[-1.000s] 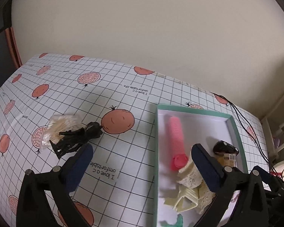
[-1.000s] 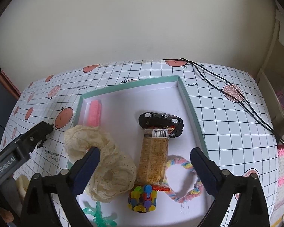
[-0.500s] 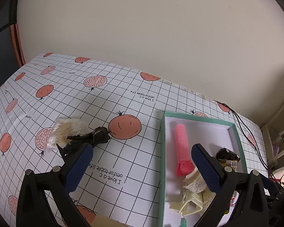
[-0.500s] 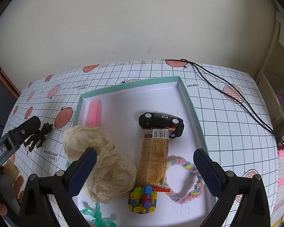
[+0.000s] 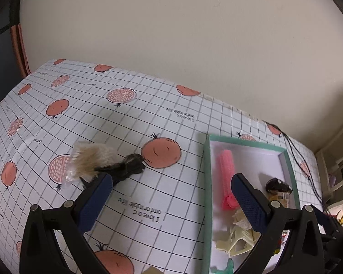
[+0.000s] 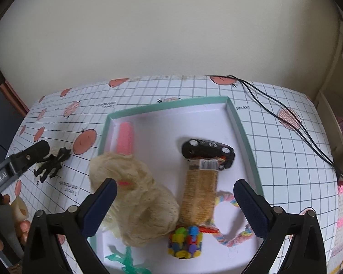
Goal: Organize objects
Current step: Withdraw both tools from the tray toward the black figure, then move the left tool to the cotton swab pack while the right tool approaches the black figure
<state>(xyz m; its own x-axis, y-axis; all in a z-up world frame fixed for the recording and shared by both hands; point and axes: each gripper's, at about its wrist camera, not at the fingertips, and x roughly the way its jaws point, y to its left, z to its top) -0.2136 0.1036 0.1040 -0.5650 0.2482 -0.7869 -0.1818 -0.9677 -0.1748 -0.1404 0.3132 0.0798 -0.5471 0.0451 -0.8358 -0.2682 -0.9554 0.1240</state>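
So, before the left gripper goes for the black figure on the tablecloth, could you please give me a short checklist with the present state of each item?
1. Left gripper open and empty: ok, jaws wide apart with nothing between them.
2. Black toy figure in reach ahead of the left fingers: ok, it lies on the tablecloth just beyond the left fingertip.
3. Figure free of neighbours: not ok, it touches the cotton swab packet.
4. Room in the teal tray: ok, bare floor shows behind the toy car.
5. Right gripper out of the way: cannot tell, it hangs open over the tray's lace cloth.
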